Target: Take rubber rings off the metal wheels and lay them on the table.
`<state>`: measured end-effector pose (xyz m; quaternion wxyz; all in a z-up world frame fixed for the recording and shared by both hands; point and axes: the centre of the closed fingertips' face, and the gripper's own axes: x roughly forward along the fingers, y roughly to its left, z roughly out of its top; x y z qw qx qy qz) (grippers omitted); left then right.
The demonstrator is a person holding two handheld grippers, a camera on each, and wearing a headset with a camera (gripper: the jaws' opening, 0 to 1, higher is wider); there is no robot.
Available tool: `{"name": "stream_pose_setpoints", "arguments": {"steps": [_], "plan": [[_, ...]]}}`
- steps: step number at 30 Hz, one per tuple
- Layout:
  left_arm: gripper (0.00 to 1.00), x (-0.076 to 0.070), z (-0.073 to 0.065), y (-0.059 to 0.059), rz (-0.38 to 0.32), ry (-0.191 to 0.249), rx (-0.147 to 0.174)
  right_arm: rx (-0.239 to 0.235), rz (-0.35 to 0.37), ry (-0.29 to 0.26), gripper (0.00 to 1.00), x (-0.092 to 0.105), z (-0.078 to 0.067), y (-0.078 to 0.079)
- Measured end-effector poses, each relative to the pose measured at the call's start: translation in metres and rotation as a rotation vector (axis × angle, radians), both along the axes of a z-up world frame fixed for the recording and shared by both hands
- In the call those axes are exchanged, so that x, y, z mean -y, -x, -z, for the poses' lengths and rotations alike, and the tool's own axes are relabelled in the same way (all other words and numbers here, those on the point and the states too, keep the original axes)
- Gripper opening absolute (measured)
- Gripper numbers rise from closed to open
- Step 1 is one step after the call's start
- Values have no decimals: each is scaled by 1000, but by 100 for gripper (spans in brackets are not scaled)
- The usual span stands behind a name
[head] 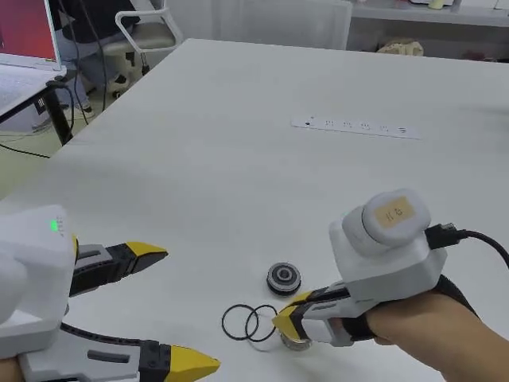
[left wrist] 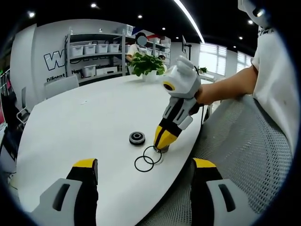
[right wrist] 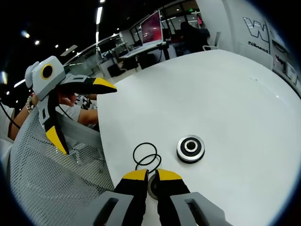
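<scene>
Two loose black rubber rings (head: 248,322) lie overlapping on the white table (head: 238,159), near its front edge. Just behind them stands a metal wheel (head: 284,277) with its dark ring still on. My right gripper (head: 282,318) is down at the table, shut on a second metal wheel (right wrist: 153,187) that sits between its yellow tips (right wrist: 136,175). My left gripper (head: 189,309) hovers to the left of the rings, jaws wide open and holding nothing. From the left gripper view, the rings (left wrist: 148,160) and the wheel (left wrist: 137,138) lie ahead, beside the right gripper (left wrist: 162,139).
A white power strip (head: 354,127) lies further back on the table. An office chair (head: 147,32) and a laptop (head: 24,40) stand off the far left corner. A potted plant (left wrist: 146,63) sits at the table's far end. The table edge runs close to the rings.
</scene>
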<state>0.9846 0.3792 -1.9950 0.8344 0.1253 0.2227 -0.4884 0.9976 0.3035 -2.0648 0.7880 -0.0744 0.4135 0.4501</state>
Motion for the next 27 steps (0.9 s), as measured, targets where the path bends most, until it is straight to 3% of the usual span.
{"name": "stream_pose_setpoints", "arguments": {"steps": [9, 16, 19, 27], "plan": [[78, 0, 0, 0, -3, -1, 0, 36, 20, -5, 6, 5, -7, -9], [78, -1, 1, 0, -10, 1, -3, 18, 62, -11, 6, 14, -3, -16], [78, -1, 1, 0, -9, 1, -3, -9, 57, -2, 8, 15, 2, -12], [78, 0, 0, -1, -11, 4, -4, -3, 27, 5, 10, 16, 0, -10]]}}
